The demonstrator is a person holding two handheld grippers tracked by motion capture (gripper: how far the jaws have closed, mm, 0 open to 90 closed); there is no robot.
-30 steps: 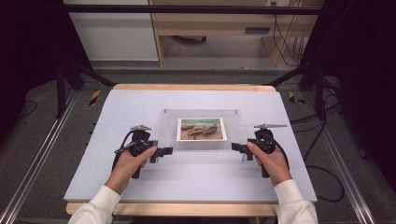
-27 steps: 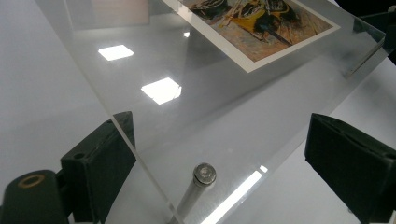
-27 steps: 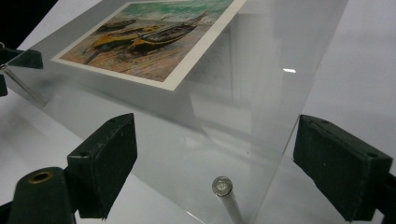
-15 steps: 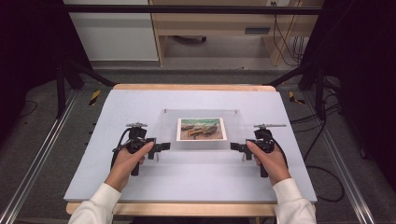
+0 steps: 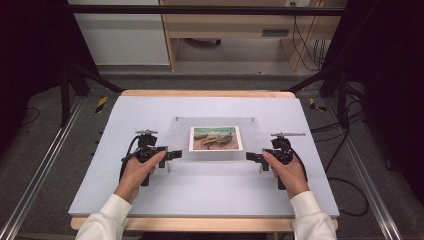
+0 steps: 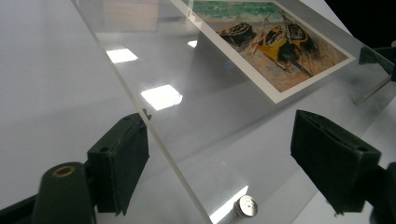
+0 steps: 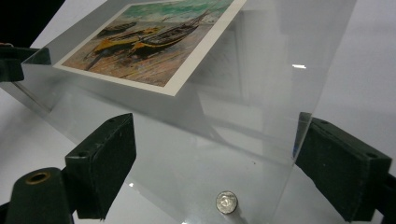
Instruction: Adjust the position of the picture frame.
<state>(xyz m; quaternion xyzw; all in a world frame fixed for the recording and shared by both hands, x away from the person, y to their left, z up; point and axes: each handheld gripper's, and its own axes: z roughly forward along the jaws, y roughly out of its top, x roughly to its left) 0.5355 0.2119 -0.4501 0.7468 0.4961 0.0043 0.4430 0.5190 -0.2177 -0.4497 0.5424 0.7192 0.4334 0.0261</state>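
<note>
A clear acrylic sheet [image 5: 215, 160] lies over a print of beached boats [image 5: 216, 138] on the white table. My left gripper [image 5: 176, 154] is at the sheet's near left corner and is open. In the left gripper view the sheet's edge [image 6: 159, 140] runs between the two wide-apart jaws, touching neither pad firmly. My right gripper [image 5: 250, 156] is open at the near right corner. There the sheet [image 7: 224, 154] also sits between the spread jaws. A small silver pin [image 6: 245, 206] [image 7: 226, 202] stands under each near corner.
The white tabletop [image 5: 210, 195] has bare room in front of and around the sheet. Its wooden front edge [image 5: 200, 223] is near the person's sleeves. Metal rails [image 5: 35, 180] run along the floor on both sides.
The left gripper has crept a little forward and toward the sheet. The right gripper has barely moved. The sheet and print lie where they were.
</note>
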